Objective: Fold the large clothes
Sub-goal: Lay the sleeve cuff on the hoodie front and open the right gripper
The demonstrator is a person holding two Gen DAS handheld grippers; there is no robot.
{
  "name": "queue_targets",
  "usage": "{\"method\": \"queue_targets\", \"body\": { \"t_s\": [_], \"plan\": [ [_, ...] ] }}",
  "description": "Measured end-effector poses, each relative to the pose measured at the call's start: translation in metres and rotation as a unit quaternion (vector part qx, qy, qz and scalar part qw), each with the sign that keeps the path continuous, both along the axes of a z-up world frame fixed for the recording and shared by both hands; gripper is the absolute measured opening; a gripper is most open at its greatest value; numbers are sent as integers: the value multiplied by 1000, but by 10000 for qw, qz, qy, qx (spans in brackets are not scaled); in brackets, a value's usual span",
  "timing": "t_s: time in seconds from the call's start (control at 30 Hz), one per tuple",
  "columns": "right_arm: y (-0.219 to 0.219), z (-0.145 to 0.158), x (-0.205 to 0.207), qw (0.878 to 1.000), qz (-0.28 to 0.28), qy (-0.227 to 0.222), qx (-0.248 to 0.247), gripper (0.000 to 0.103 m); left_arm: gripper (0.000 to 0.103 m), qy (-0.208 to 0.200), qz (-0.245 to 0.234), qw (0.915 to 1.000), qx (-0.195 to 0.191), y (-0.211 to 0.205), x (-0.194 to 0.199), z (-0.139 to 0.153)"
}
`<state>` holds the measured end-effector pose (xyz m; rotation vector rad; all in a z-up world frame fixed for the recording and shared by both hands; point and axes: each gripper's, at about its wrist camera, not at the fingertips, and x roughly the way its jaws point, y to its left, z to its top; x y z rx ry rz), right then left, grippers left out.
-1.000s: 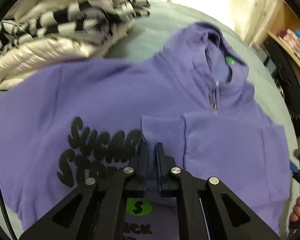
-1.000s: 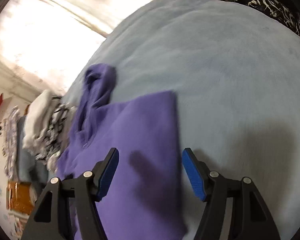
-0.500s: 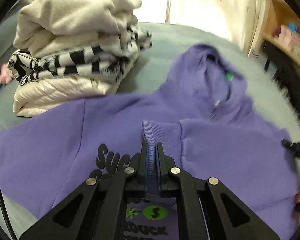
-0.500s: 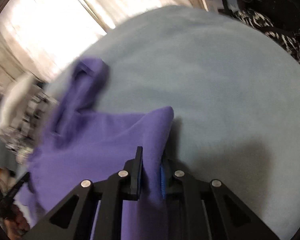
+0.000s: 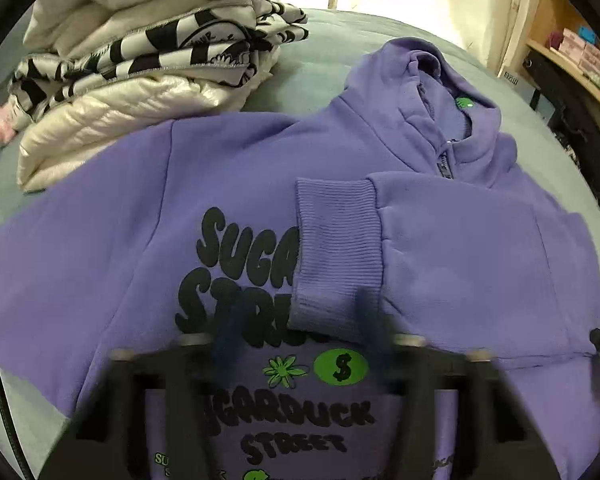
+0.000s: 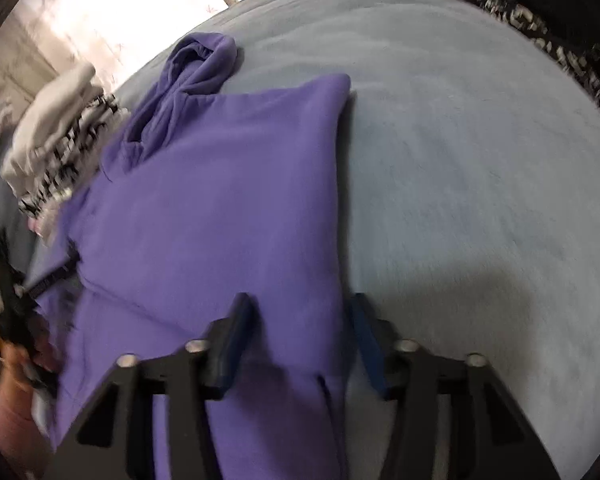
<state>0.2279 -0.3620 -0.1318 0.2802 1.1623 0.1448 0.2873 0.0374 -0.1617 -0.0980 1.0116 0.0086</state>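
A purple hoodie with black "SUGARDUCK STREET" print lies flat on the pale blue bed. Its right sleeve is folded across the chest, and the ribbed cuff lies free over the print. My left gripper is open, blurred, just in front of the cuff. In the right wrist view the hoodie shows its folded right side and its hood at the far end. My right gripper is open, with its jaws either side of the folded edge.
A stack of folded clothes, white, striped and cream, stands on the bed left of the hood; it also shows in the right wrist view. The bed stretches bare to the right. Shelves and dark items stand past the bed's right edge.
My left gripper has let go of the cuff and opened; the cuff now lies on the chest. My right gripper, shut on the folded edge half a second ago, has opened.
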Motion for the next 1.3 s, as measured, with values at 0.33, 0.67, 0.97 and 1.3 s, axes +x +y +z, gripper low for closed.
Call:
{"method": "queue_targets", "body": {
  "t_s": [0.33,0.67,0.97,1.3],
  "plan": [
    [6,17,-10,9977,-323,-60,-596,35,52,41,36,9993,370,-9,-22,15],
    [82,46,27,9974,312,-544,-362,35,60,-114,-168,9996,-216,-40,-3,31],
    [104,-8,85,9974,125,-538,-457,25,71,-92,268,9994,173,-61,35,-7],
    [6,2,52,9939,-896,-638,70,5,74,-173,159,9995,211,-58,36,-8]
  ]
}}
